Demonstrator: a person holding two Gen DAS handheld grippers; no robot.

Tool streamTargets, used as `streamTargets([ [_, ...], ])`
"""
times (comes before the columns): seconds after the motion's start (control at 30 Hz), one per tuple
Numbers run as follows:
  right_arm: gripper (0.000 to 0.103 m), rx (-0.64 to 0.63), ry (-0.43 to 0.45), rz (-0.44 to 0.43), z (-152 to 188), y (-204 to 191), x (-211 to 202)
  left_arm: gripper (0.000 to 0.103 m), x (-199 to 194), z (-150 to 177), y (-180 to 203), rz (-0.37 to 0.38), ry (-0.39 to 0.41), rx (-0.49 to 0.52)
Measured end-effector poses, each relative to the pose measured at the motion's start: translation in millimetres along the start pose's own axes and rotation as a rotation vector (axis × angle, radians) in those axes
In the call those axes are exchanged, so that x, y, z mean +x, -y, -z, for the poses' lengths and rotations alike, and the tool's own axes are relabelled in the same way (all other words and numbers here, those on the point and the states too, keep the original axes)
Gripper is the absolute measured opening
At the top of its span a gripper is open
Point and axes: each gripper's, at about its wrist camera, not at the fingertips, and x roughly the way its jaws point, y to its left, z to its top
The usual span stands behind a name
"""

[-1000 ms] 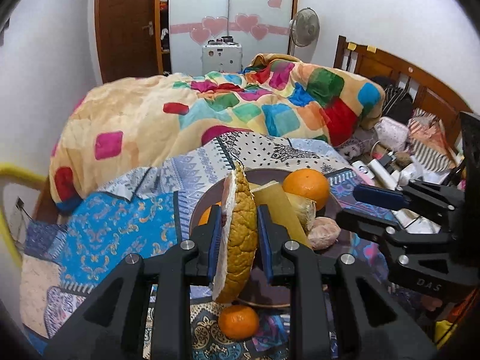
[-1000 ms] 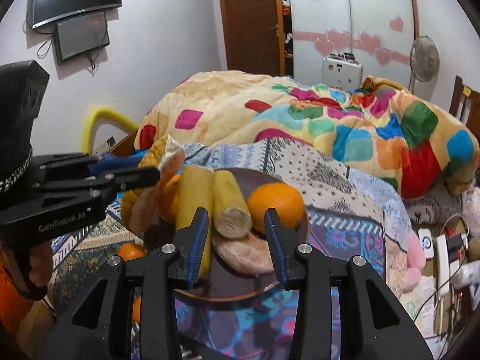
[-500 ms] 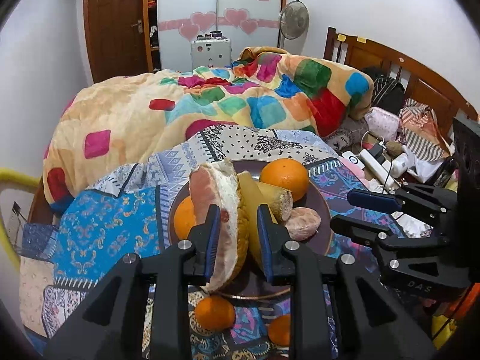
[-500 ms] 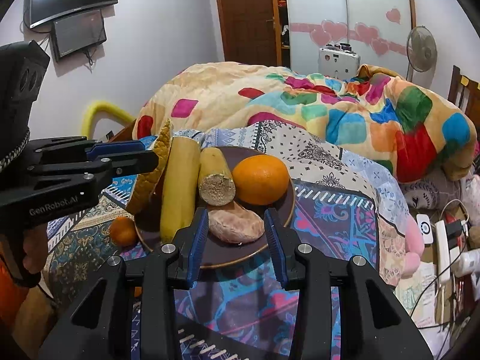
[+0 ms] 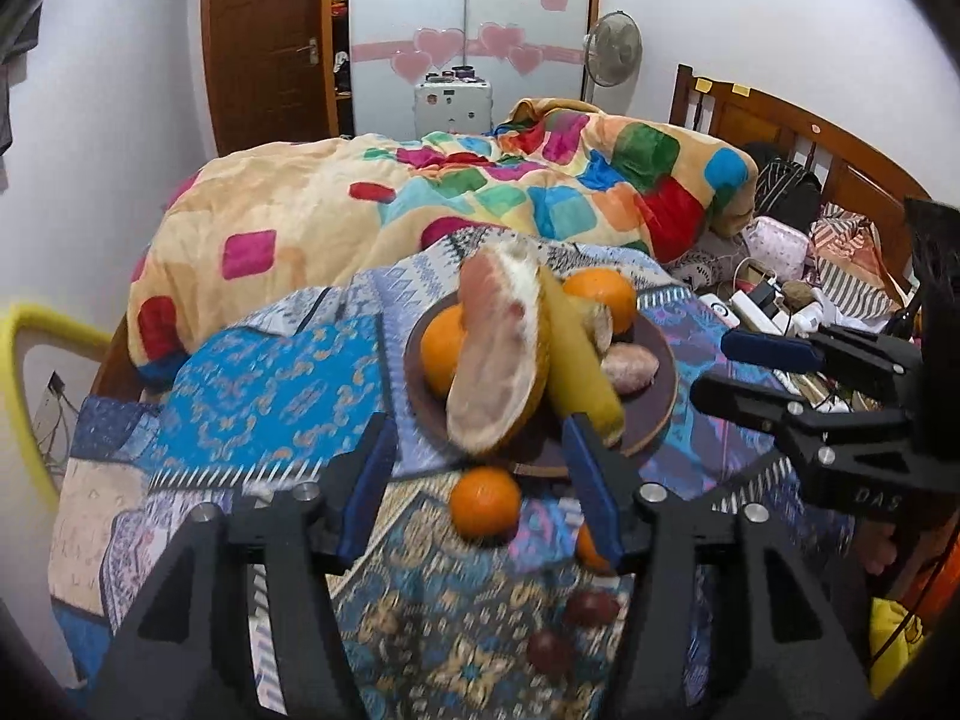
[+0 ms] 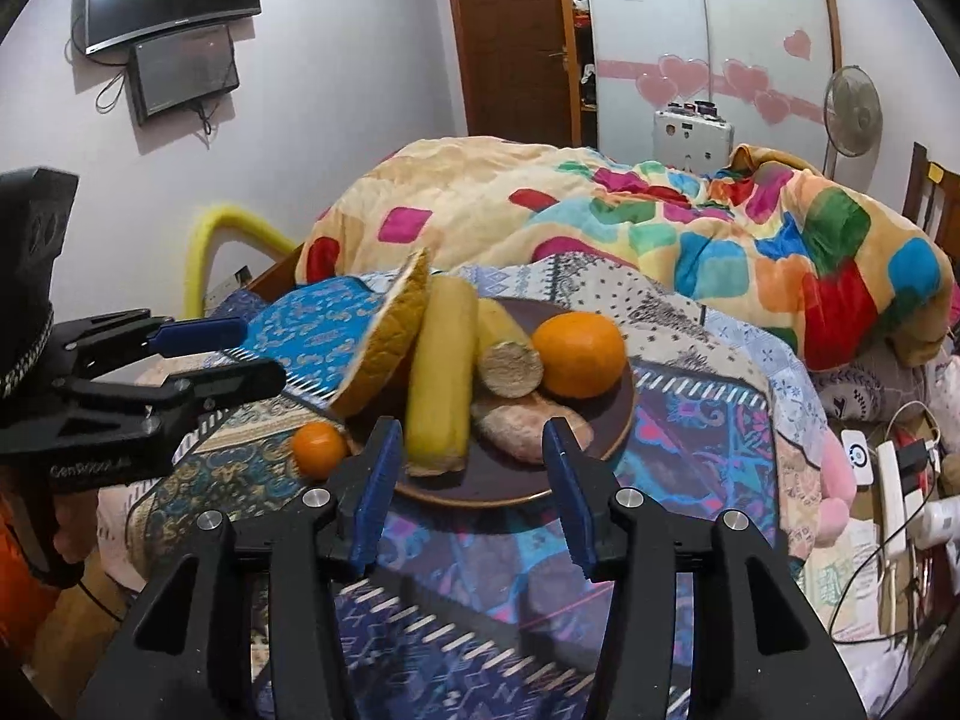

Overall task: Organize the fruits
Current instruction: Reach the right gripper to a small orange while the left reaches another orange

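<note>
A brown plate (image 5: 660, 378) (image 6: 606, 438) sits on a patterned cloth on the bed. A pomelo wedge (image 5: 498, 360) (image 6: 384, 348) leans on its near-left side. The plate also holds a yellow cane piece (image 6: 438, 372), a shorter one (image 6: 507, 348), oranges (image 5: 600, 297) (image 6: 579, 354) and a peeled segment (image 6: 528, 429). A small orange (image 5: 485, 501) (image 6: 319, 449) lies on the cloth beside the plate. My left gripper (image 5: 480, 480) is open and empty, just short of the wedge. My right gripper (image 6: 471, 474) is open and empty before the plate.
Two dark red fruits (image 5: 570, 624) lie on the cloth near the left gripper, another orange (image 5: 585, 546) behind its right finger. A colourful duvet (image 5: 420, 204) is heaped behind the plate. Cables and clutter (image 6: 894, 480) fill the right side by the wooden headboard (image 5: 810, 144).
My left gripper has opened and let go of the pomelo wedge, which now leans on the plate, and has drawn back. The right gripper has drawn back a little, still open.
</note>
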Motion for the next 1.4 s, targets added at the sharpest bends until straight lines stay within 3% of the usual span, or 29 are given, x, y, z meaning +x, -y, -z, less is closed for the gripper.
streamTargets([
  [0.67, 0.046, -0.02, -0.157, -0.079, 39.4, -41.6, 44.4, 0.062, 11.9, 71.7, -23.7, 0.026, -0.139, -0.059],
  [0.77, 0.044, -0.022, -0.172, -0.092, 40.1, -43.3, 50.3, 0.062, 14.5, 72.2, -25.4, 0.028, -0.143, -0.064],
  [0.87, 0.031, -0.022, -0.177, -0.1, 41.1, -41.1, 51.6, 0.062, 18.0, 69.7, -26.5, 0.033, -0.142, -0.07],
  [1.4, 0.031, 0.027, -0.106, -0.02, 37.0, 3.6, 23.9, 0.062, 53.7, 39.3, -6.9, 0.051, -0.138, -0.04],
])
